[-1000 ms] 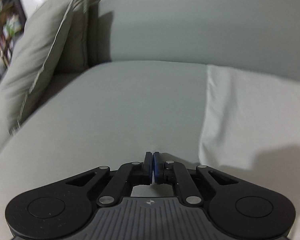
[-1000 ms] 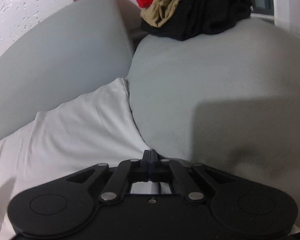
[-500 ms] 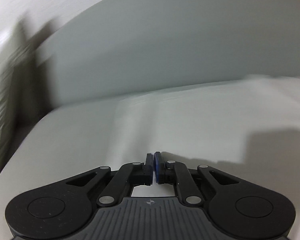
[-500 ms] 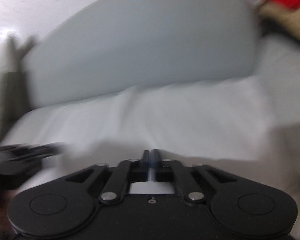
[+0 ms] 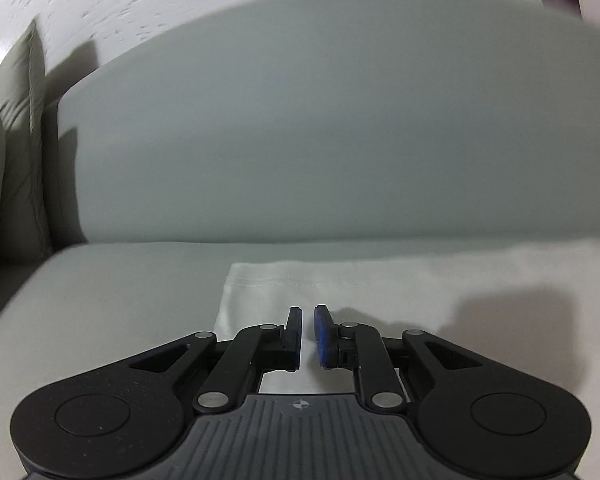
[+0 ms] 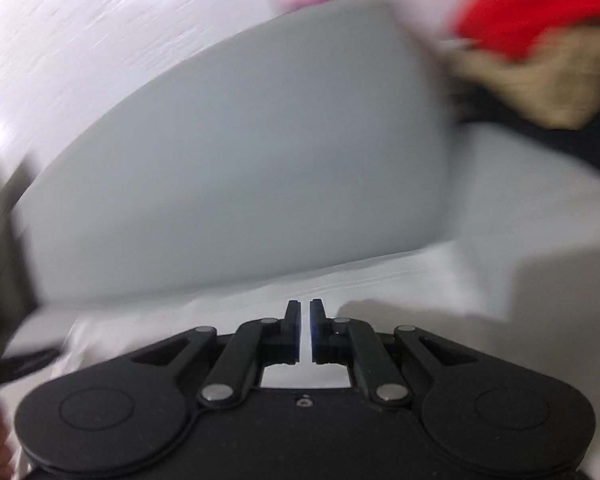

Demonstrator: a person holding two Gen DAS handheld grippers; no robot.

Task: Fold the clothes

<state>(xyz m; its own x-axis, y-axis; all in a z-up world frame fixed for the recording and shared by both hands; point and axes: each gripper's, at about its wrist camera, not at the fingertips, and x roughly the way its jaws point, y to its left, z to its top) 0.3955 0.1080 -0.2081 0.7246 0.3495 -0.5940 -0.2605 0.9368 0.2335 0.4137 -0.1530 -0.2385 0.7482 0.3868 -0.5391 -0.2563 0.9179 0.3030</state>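
1. A white cloth (image 5: 380, 284) lies flat on the seat of a grey sofa (image 5: 100, 300).
2. In the left wrist view, the cloth has a neat corner near the middle of the seat. A sewn line runs along its far edge.
3. The cloth goes off to the right side of that view. A soft dark shadow falls on it there.
4. The left gripper (image 5: 307, 334) is low over the cloth, near that corner.
5. Its jaws are opening. There is a small gap between its blue pads, and nothing is in the gap. It holds nothing.
6. The right gripper (image 6: 304, 330) is also low over the white cloth (image 6: 380, 292). This picture is blurry.
7. Its jaws are opening too. The gap between them is thin, and you can see white cloth through it, lower down. The cloth is not pinched.
8. Behind the cloth stands the big grey back cushion (image 5: 320, 120) of the sofa. The far edge of the cloth is close to the bottom of it.
9. At the left end of the sofa, a green-grey pillow (image 5: 16, 152) leans up.
10. At the right end, in the right wrist view, there is a pile of clothes (image 6: 540, 60). It is red, tan and black, and well apart from the white cloth.
11. A white bumpy wall (image 5: 160, 8) is behind the sofa.
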